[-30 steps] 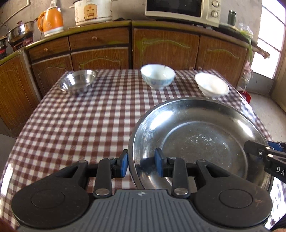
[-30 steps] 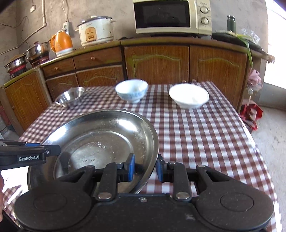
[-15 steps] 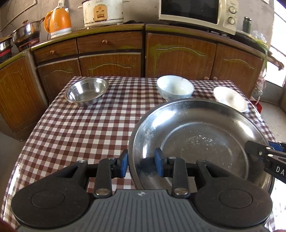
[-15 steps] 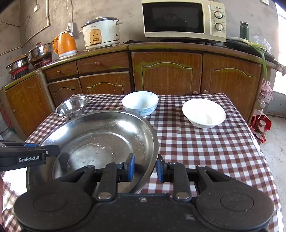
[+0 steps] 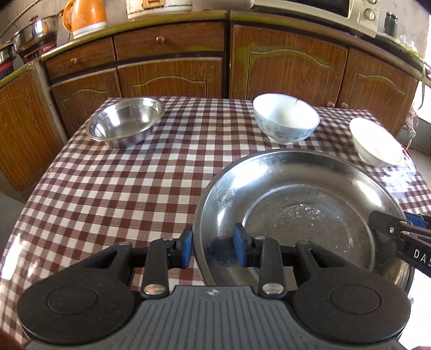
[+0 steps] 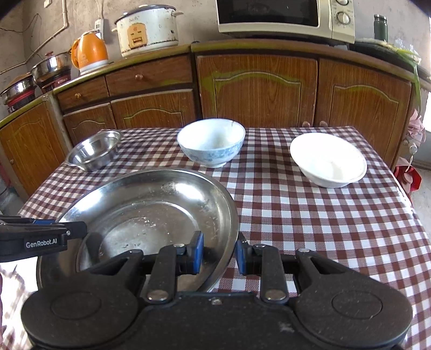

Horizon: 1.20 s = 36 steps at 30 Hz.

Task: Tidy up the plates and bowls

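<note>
A large steel plate [image 5: 301, 204] [image 6: 150, 210] hangs over the checked table, held from both sides. My left gripper [image 5: 212, 247] is shut on its left rim; my right gripper [image 6: 219, 253] is shut on its right rim. Each gripper shows in the other's view at the plate's far edge: the right gripper [image 5: 404, 237] and the left gripper [image 6: 40, 237]. Beyond the plate stand a small steel bowl [image 5: 126, 121] [image 6: 93, 150] at the far left, a blue-patterned bowl [image 5: 285, 118] [image 6: 212, 142] in the middle and a white bowl [image 5: 377, 142] [image 6: 328, 158] at the far right.
The table [image 5: 121, 193] [image 6: 323, 220] carries a brown-and-white checked cloth. Behind it runs a wooden cabinet [image 6: 256, 88] with a rice cooker [image 6: 146, 29], an orange kettle [image 6: 90, 51], pots [image 6: 49, 67] and a microwave [image 6: 285, 16] on top.
Both grippers have carried the steel plate forward over the table toward the bowls and slightly down. The three bowls now look closer and larger. Both grips stay unchanged.
</note>
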Each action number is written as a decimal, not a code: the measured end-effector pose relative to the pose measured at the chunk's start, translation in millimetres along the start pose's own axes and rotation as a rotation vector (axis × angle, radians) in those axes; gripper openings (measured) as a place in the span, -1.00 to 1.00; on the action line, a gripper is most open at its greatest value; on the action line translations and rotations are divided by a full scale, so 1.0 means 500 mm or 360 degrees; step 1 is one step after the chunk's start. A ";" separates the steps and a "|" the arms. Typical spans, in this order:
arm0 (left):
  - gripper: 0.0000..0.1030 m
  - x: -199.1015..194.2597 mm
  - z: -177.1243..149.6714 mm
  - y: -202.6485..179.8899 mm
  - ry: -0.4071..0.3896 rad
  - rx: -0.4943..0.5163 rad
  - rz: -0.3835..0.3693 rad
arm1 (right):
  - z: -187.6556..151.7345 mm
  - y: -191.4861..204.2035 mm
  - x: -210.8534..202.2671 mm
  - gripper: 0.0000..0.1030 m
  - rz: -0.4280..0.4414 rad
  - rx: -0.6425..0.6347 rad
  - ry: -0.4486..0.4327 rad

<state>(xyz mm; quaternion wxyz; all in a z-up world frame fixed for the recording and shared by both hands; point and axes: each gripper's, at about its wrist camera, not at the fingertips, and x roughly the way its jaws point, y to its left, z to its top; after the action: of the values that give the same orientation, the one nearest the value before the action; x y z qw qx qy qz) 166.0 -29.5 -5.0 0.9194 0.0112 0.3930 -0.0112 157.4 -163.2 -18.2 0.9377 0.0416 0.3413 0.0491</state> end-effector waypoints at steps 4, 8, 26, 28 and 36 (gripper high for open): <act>-0.38 0.027 -0.002 -0.003 0.0014 0.0003 -0.0005 | -0.007 -0.006 0.029 -0.38 -0.0015 0.0000 0.0008; -0.38 0.046 -0.006 -0.006 0.0023 -0.0006 -0.0011 | -0.015 -0.015 0.051 -0.38 -0.0020 0.0011 0.0020; -0.37 0.101 -0.005 -0.028 0.0059 -0.0008 -0.0009 | -0.019 -0.042 0.116 -0.37 -0.0090 0.0030 0.0067; -0.37 0.105 -0.005 -0.027 0.0078 -0.0009 -0.0013 | -0.019 -0.045 0.119 -0.36 -0.0089 0.0031 0.0078; -0.21 0.106 -0.001 -0.029 0.0074 -0.0007 -0.0003 | -0.027 -0.040 0.120 0.23 -0.0129 -0.0009 0.0104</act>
<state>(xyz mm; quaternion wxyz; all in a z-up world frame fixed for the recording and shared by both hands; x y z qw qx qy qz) 201.8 -44.6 -43.7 0.9101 0.0090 0.4142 -0.0110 195.7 -175.3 -68.8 0.9274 0.0235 0.3731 0.0135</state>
